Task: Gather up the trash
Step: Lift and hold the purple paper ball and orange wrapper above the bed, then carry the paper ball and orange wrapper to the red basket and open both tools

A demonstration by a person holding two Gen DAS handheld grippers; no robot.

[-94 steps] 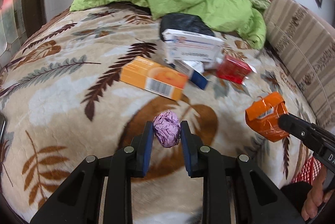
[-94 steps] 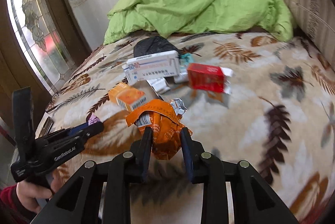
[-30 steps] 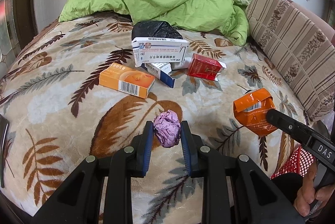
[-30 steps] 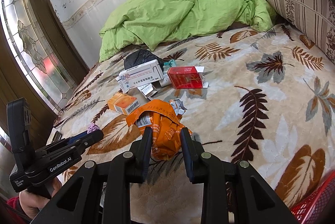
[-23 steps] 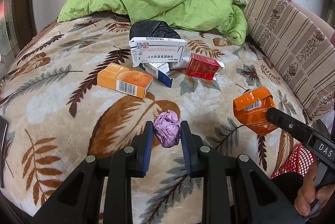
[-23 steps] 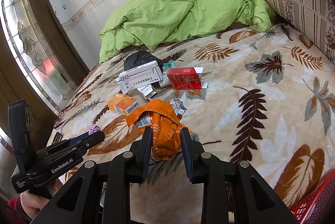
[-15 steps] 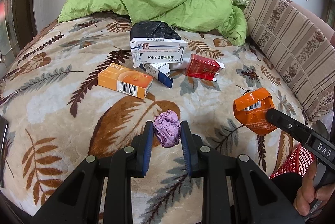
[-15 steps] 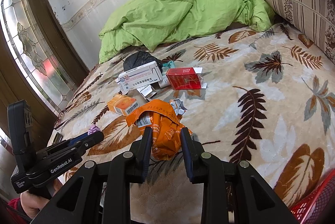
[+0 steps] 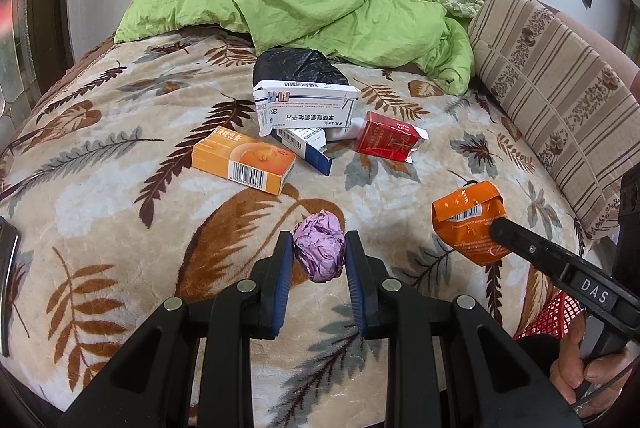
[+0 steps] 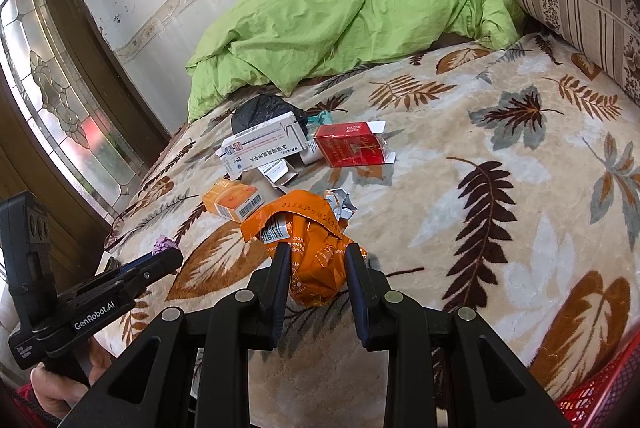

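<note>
The bed carries a beige leaf-patterned plush blanket (image 9: 100, 212), with a leaded-glass door (image 10: 52, 100) at left and a crumpled green duvet (image 9: 304, 0) at the far side. The left gripper (image 9: 320, 260) clamps a crumpled purple paper ball (image 9: 320, 250). The right gripper (image 10: 316, 268), marked "DAS", clamps a crushed orange foil packet (image 10: 316, 252). The red carton (image 9: 386, 137) reads "FILTER KINGS".

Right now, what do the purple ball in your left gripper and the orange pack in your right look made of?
Purple ball: looks like crumpled paper or thin foil, matte to faintly shiny, with sharp, tight creases. Orange pack: looks like glossy plastic or foil-lined film; it shines, wrinkles softly and carries a printed barcode.
</note>
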